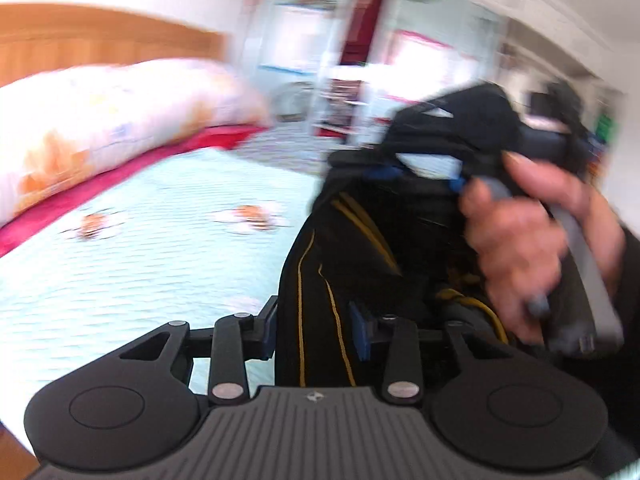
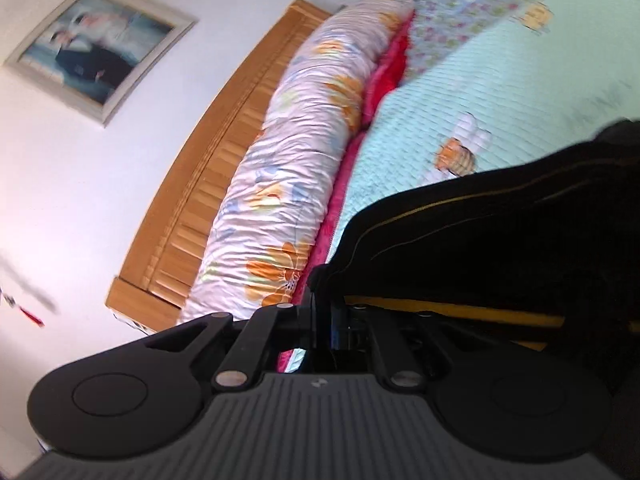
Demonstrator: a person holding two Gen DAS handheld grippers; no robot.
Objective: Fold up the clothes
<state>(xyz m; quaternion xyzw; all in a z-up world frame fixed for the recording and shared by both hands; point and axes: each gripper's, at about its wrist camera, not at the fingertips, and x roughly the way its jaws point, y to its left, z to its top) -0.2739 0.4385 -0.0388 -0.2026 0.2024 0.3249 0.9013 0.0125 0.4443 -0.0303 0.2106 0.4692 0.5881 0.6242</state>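
Note:
A black garment with thin yellow piping (image 1: 340,264) hangs in the air above the bed. My left gripper (image 1: 316,332) is shut on a fold of it, the cloth running between the blue pads (image 1: 362,334). In the left wrist view the right gripper (image 1: 424,172) is held by a hand at upper right and clamps the garment's top edge. In the right wrist view my right gripper (image 2: 322,312) is shut on the same black garment (image 2: 500,240), which drapes over the right finger and hides it.
A mint-green quilted bedspread (image 1: 160,260) with orange prints covers the bed. A long floral bolster (image 2: 288,160) lies against the wooden headboard (image 2: 208,168). A framed picture (image 2: 96,48) hangs on the wall. Blurred shelves and a doorway (image 1: 352,60) are behind.

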